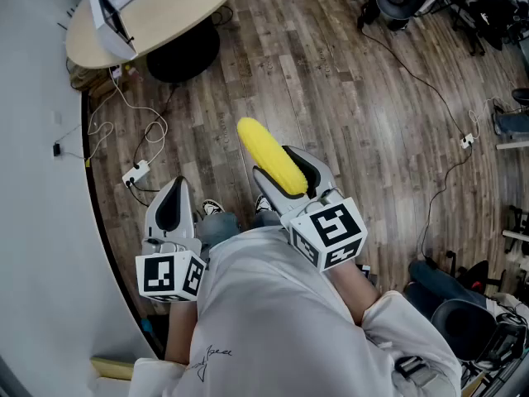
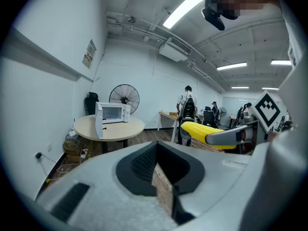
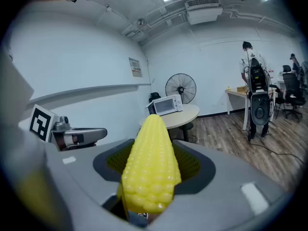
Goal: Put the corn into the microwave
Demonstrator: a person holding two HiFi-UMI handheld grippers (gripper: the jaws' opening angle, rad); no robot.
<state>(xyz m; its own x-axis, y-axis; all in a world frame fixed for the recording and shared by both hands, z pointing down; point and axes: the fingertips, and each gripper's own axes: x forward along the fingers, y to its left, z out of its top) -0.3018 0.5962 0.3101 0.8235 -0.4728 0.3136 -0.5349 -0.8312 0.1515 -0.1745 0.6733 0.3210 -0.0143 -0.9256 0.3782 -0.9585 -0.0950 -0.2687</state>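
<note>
A yellow corn cob (image 1: 269, 155) lies lengthwise between the jaws of my right gripper (image 1: 289, 170), which is shut on it, its tip sticking out past the jaws. In the right gripper view the corn (image 3: 150, 167) fills the middle and points toward the white microwave (image 3: 166, 105) on a round table (image 3: 190, 115) some way off. The left gripper view shows the microwave (image 2: 113, 113) with its door swung open. My left gripper (image 1: 172, 209) is held level beside the right one, shut with nothing in it (image 2: 156, 170). From above, the microwave (image 1: 116, 2) sits at the table's near edge.
A standing fan (image 2: 124, 97) is behind the table. A person (image 3: 250, 61) stands by a desk at the right. Cables and a power strip (image 1: 136, 172) lie on the wood floor near the wall. Office chairs (image 1: 463, 313) are at the lower right.
</note>
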